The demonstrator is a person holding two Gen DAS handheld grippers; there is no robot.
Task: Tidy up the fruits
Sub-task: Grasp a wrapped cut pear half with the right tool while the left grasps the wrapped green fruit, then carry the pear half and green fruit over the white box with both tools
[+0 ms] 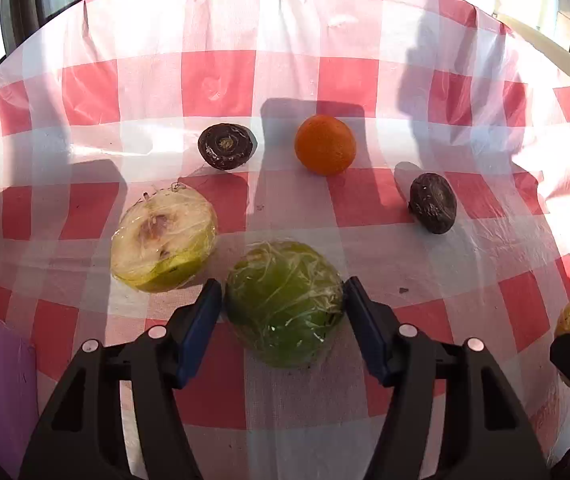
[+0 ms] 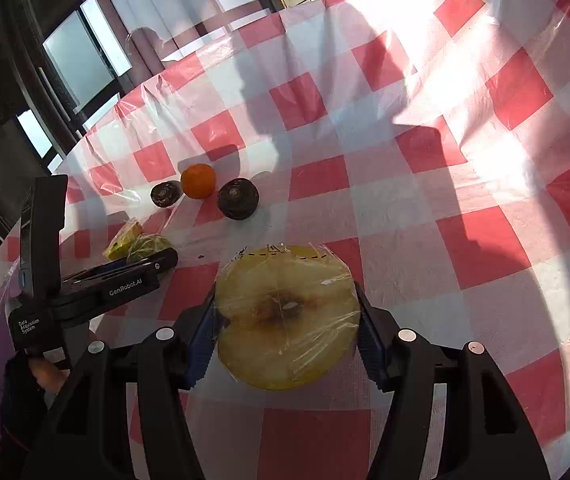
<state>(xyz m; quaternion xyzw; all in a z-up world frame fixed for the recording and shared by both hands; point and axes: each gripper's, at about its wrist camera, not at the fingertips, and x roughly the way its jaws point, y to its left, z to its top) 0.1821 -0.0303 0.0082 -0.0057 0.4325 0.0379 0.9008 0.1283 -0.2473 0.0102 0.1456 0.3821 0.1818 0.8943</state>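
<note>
While the orange (image 1: 325, 145) sat farther back on the checked desk (image 1: 465, 280), the left hand-held gripper (image 1: 283, 308) clamped a wrapped green fruit half (image 1: 285, 304), and the right hand-held gripper (image 2: 287, 314) clamped a wrapped yellow fruit half (image 2: 287, 316).

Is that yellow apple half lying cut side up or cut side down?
Cut side up. The wrapped apple half shows its browned core and seed facing the right wrist camera.
</note>
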